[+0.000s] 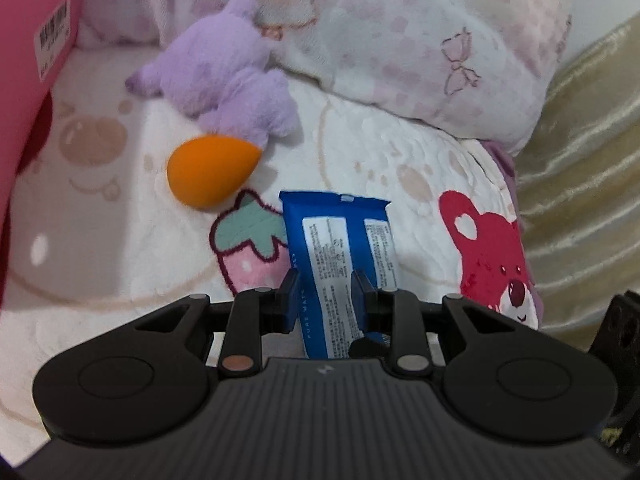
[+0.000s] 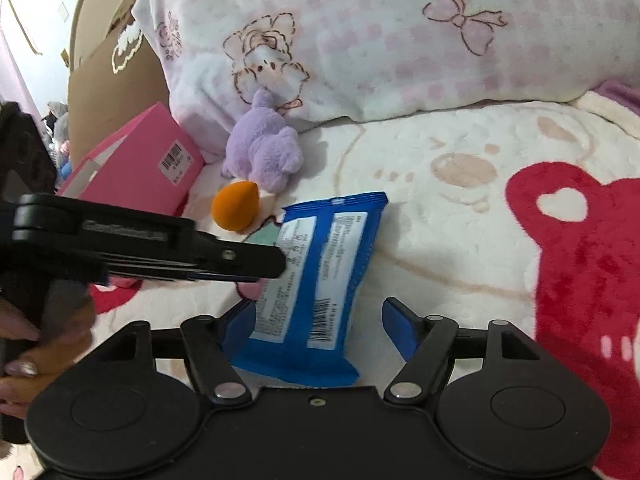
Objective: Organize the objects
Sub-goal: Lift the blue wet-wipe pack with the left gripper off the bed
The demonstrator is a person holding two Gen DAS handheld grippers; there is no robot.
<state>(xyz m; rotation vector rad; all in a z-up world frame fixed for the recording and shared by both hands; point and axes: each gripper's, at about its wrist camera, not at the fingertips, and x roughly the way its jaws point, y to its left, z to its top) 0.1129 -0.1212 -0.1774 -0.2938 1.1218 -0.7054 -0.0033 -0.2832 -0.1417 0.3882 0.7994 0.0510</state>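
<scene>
Between our parted right gripper [image 2: 318,326] pads, we see the blue wipes pack [image 2: 310,284] clamped by our left gripper [image 1: 326,300] (sponge, plush, pink box remain unsorted upper left).

Printed blanket [image 1: 360,152]; checked pillow [image 2: 400,40]

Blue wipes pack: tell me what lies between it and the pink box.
The blue wipes pack, clamped in the left hand-held gripper, has the orange sponge lying on the blanket roughly between it and the pink box. The purple plush sits further back.
</scene>
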